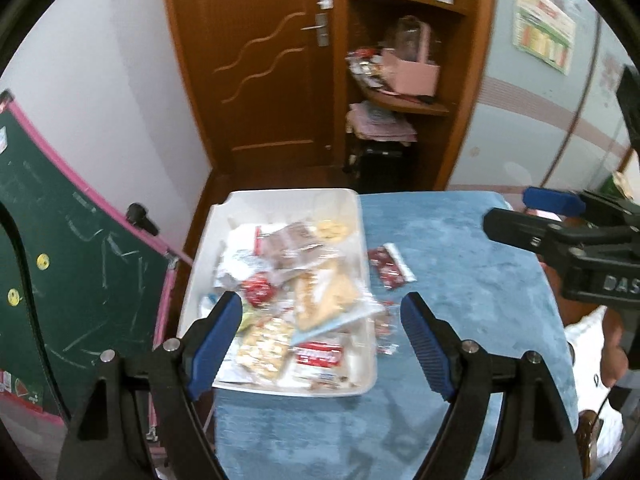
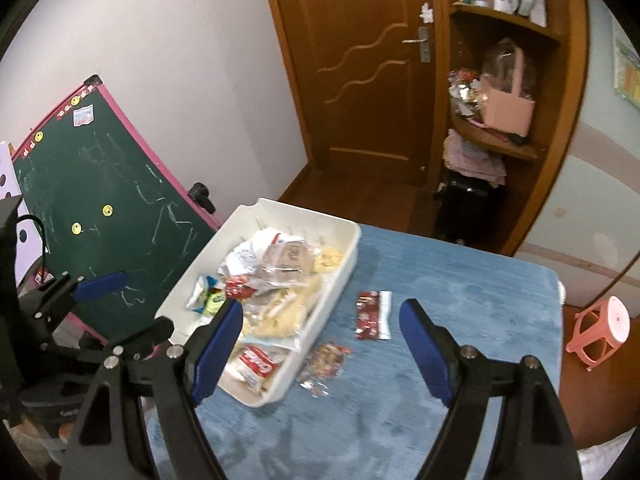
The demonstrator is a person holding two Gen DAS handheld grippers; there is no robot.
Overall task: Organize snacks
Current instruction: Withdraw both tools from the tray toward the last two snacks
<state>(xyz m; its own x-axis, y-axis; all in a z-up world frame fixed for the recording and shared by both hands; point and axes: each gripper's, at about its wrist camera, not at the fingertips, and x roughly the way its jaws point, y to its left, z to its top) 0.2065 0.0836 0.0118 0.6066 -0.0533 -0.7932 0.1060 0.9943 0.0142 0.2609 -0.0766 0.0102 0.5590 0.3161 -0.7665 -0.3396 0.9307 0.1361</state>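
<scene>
A white tray (image 1: 280, 197) (image 2: 351, 250) heaped with several wrapped snacks stands on the left part of a blue-covered table (image 1: 460, 280) (image 2: 460, 300). Just right of the tray, a red packet (image 1: 390, 269) (image 2: 370, 314) and a small clear-wrapped snack (image 1: 386, 328) (image 2: 325, 362) lie on the cloth. My left gripper (image 1: 322, 298) (image 2: 146, 300) hangs open above the tray's near end, holding nothing. My right gripper (image 2: 322, 306) (image 1: 508, 206) is open too, empty, above the table to the right of the tray.
A green chalkboard (image 2: 104, 200) with a pink frame leans left of the table. Behind are a wooden door (image 2: 372, 72) and a cluttered corner shelf (image 2: 504, 120). A pink stool (image 2: 600, 332) stands on the floor at right. A hand (image 1: 612, 356) shows at right.
</scene>
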